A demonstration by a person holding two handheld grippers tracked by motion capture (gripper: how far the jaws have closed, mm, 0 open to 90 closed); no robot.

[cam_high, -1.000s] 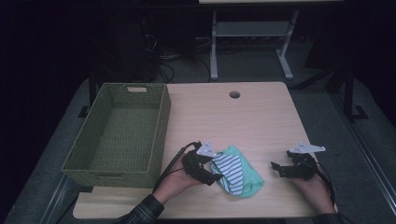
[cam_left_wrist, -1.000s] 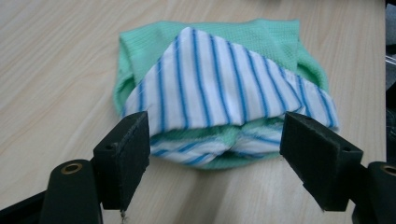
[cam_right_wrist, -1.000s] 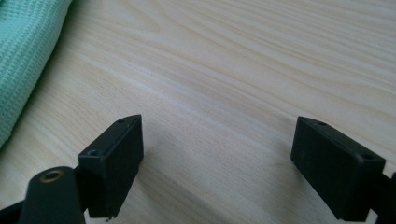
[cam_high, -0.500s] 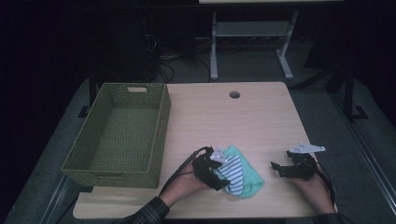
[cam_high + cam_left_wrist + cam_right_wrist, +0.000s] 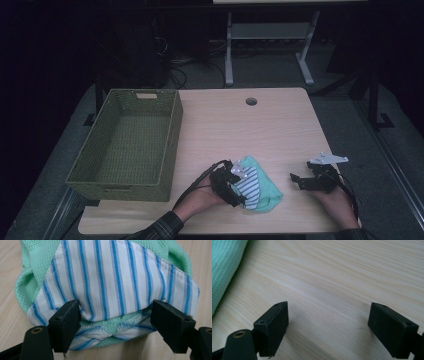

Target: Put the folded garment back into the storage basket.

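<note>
While the right gripper (image 5: 299, 181) rests wide open over bare table (image 5: 235, 130), the left gripper (image 5: 115, 315) straddles the striped-and-green cloth bundle (image 5: 112, 282) near the front edge, jaws spread, not clamped.

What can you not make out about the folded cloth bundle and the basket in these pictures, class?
- Cloth bundle, high view: its near left part is hidden by the left hand-held gripper.
- Cloth bundle, left gripper view: the top is cut off by the frame edge.
- Green basket, high view: whether anything small lies inside is too dim to tell.
</note>
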